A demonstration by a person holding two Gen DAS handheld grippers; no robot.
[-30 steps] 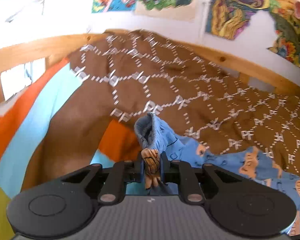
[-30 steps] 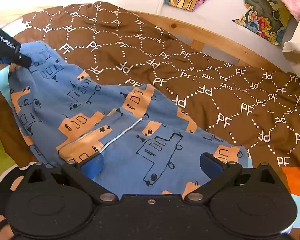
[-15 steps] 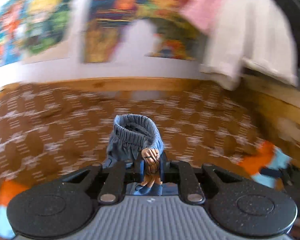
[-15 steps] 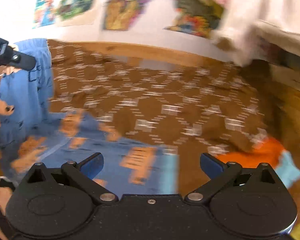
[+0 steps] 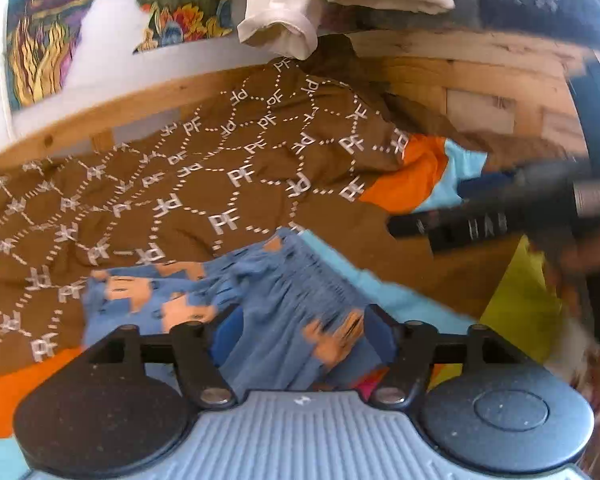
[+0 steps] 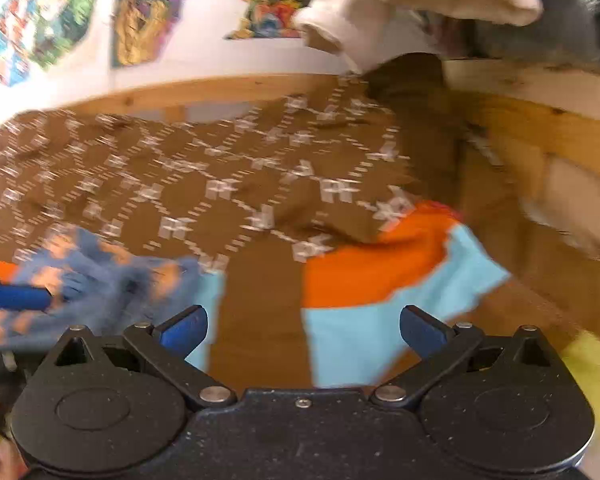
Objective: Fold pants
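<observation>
Two grippers over the bed, both with jaws apart. The left gripper point(image 5: 300, 332) is opening, and the gathered waistband of the small blue cotton pants with orange vehicle print point(image 5: 276, 292) sits loosely between its blue pads; the pads no longer appear to press the cloth. The right gripper point(image 6: 302, 330) stands wide with nothing between its fingers, only bedding below.

The pants lie bunched on the brown bedspread patterned with white dotted lines and letters point(image 5: 220, 168), near the bed's near edge, partly over a pale blue and orange patchwork sheet point(image 6: 380, 280). In the right wrist view they show at the left, blurred, with a blue finger of the left gripper against them.

Judgement: one fold laid and being released.

Risks from here:
- The elastic waistband is scrunched, not flat; once freed it may spring back and spoil the fold.
- A pad could snag the cloth as it draws away and drag the top layer askew.
- The rumpled bedspread gives an uneven base, so layers may slide.
- Views are motion-blurred; leg alignment cannot be confirmed.
</observation>
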